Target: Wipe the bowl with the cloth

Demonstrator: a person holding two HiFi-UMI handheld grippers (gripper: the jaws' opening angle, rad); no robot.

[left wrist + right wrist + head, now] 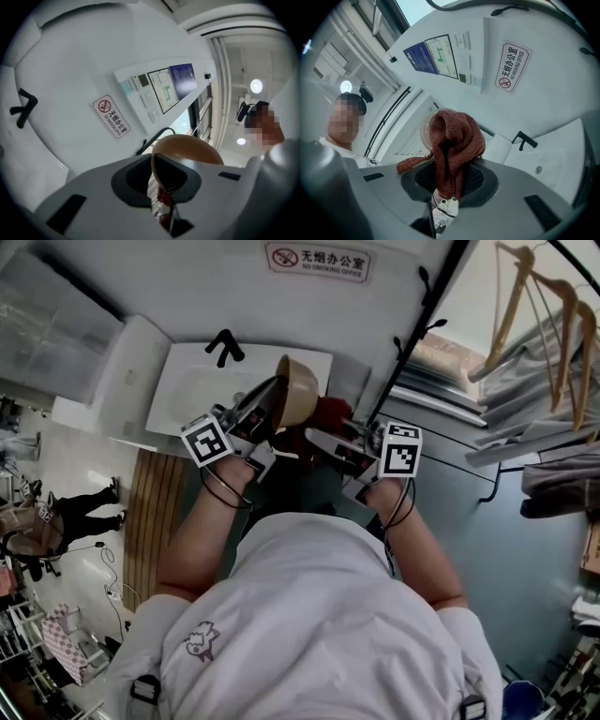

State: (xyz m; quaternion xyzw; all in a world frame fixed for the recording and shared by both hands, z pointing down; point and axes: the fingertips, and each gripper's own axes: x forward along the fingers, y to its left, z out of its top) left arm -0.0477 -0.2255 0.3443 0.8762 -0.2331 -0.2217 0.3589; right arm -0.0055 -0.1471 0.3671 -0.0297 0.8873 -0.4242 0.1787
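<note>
L gripper (158,165) has its jaws nearly together, pinched on the rim of the brown bowl (298,390), one pad inside and one outside the wall. The bowl is up in the air and tipped on its side over the white washbasin (183,395), near the black tap (225,346). I can't see properly into the bowl from any view, so no call on its contents. R gripper (449,185) is clamped on a bunched red knitted cloth (454,140), which stands up out of the jaws with one corner trailing off to the side. In the R gripper view the cloth covers most of the bowl, w/ only a pale curved edge showing behind it. From the head view the cloth sits just beside the bowl's outer wall; touching or not, I can't tell. A no-smoking sign (318,259) is on the wall above the basin.
</note>
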